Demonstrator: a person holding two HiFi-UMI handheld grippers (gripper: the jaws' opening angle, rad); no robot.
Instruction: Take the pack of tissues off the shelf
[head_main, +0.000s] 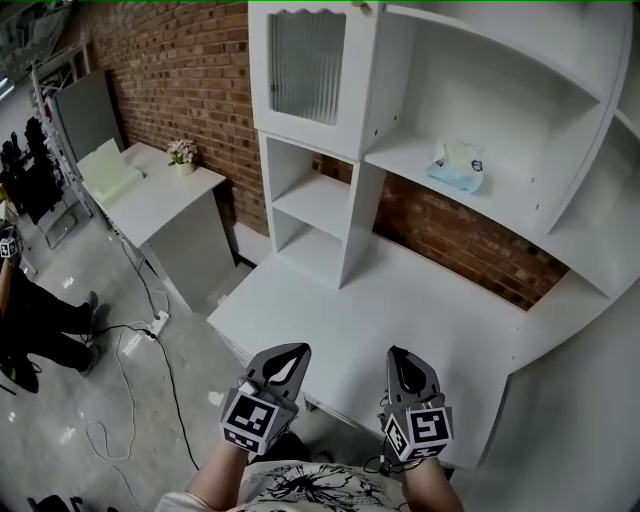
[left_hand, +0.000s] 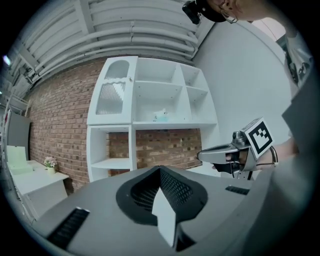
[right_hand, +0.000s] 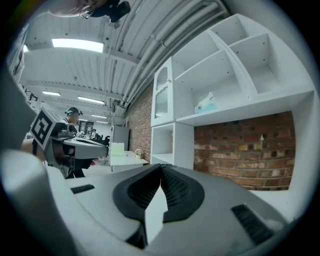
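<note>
A: Progress?

B: Barely starting, I'd say. The white shelf unit (head_main: 560, 120) is standing on the white desk (head_main: 400, 300). The pack of tissues (head_main: 457, 168) is lying on the open middle shelf, right of the ribbed-glass door (head_main: 307, 65). Nothing is touching it.

A: Grippers?

B: Both are hanging low by the near desk edge, well apart from the pack. The left gripper (head_main: 288, 355) is showing its jaws pressed together with nothing between them. The right gripper (head_main: 403, 362) is the same: jaws together, empty.

A: What's left, then?

B: All of it, judging from this: lifting a gripper up to that shelf, opening the jaws, closing on the pack, drawing it out.

A: Anything blocking?

B: Not seeing anything. The pack is sitting alone in its bay. The shelf above and the slanted divider to its right are narrowing the way in a little, so a straight frontal reach is looking safest.

A: Surroundings?

B: A brick wall (head_main: 190, 80) is running behind everything. A white side table (head_main: 170, 200) is standing to the left, carrying something pale green (head_main: 105, 165), a box or folder, too small to tell. A person (head_main: 35, 320) is sitting at the far left. A cable (head_main: 130, 370) is trailing over the floor. A small flower pot (head_main: 182, 155) is sitting on the side table.
</note>
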